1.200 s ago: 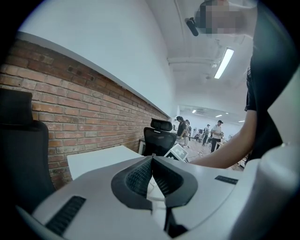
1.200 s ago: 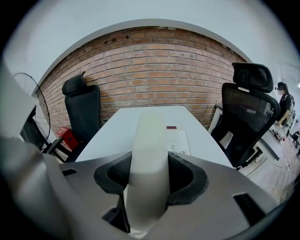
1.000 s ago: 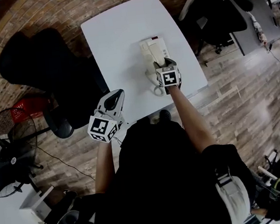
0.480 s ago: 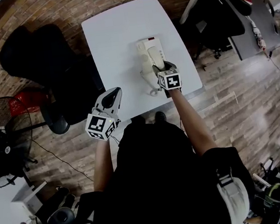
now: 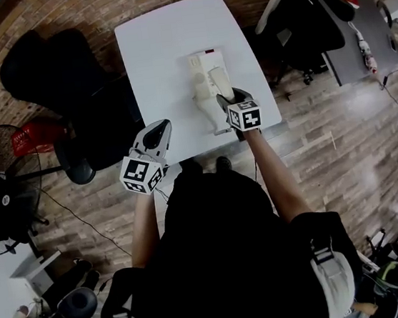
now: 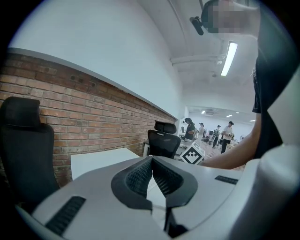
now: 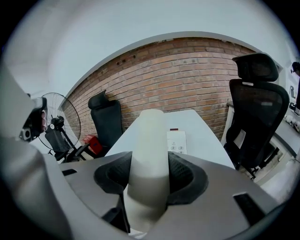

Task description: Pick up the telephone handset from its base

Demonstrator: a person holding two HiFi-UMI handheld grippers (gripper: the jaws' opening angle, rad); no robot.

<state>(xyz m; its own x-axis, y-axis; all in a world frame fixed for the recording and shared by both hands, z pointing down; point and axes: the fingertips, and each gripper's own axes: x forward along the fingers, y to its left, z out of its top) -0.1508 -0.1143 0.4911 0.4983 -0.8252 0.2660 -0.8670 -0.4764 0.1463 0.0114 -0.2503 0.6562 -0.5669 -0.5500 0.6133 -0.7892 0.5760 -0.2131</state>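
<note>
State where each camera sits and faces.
Head view: on the head, looking steeply down at the table; arms, torso, left gripper, right gripper show.
Left gripper view: on that gripper, facing the brick wall along shut, empty jaws; right arm shows.
Right gripper view: on that gripper, facing the base along jaws clamped on the handset.
Shared by head and right gripper views: handset, base.

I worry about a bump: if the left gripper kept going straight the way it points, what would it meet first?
Probably the white table: the shut left gripper tilts slightly down toward its top, left of the phone. Depth is unclear.
</note>
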